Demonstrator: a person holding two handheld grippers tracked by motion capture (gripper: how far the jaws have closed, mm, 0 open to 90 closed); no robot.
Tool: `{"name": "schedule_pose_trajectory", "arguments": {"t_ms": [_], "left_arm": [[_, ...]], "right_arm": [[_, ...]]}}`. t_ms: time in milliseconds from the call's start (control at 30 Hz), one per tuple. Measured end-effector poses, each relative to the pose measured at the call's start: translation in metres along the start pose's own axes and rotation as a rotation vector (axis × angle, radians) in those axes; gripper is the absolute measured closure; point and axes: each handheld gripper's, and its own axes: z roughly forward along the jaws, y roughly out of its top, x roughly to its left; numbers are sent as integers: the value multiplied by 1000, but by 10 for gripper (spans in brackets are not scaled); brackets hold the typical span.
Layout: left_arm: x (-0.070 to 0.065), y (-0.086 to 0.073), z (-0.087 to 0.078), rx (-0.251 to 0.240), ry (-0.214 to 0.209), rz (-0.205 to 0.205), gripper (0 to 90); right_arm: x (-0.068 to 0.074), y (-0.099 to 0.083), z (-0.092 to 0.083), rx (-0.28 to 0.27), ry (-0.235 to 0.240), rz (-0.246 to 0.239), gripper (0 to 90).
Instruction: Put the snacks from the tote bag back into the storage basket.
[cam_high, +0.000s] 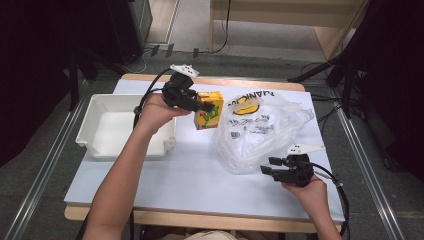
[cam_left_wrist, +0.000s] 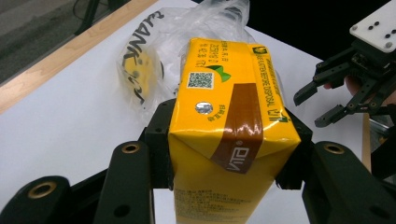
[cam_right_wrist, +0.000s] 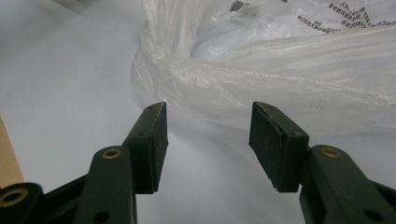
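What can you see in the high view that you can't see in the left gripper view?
High view alone: the white tray at the table's left, the person's forearms, and the floor around the table. Left gripper view alone: the top of the yellow juice box up close, with its foil straw hole and square code. Both: the left gripper clamped on the juice box, the clear plastic bag, and the right gripper with its fingers apart.

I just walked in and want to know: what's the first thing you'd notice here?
The bright yellow juice carton, clamped in the left gripper above the table's middle. Next, the big crinkly clear plastic bag to its right, with the open right gripper just short of it. A white bin sits at left.
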Motion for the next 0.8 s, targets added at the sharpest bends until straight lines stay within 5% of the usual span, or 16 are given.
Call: {"name": "schedule_pose_trajectory", "arguments": {"t_ms": [800], "left_arm": [[16, -18, -31, -39, 66, -46, 522]], "right_arm": [[0, 0, 1, 0, -2, -4, 478]]}}
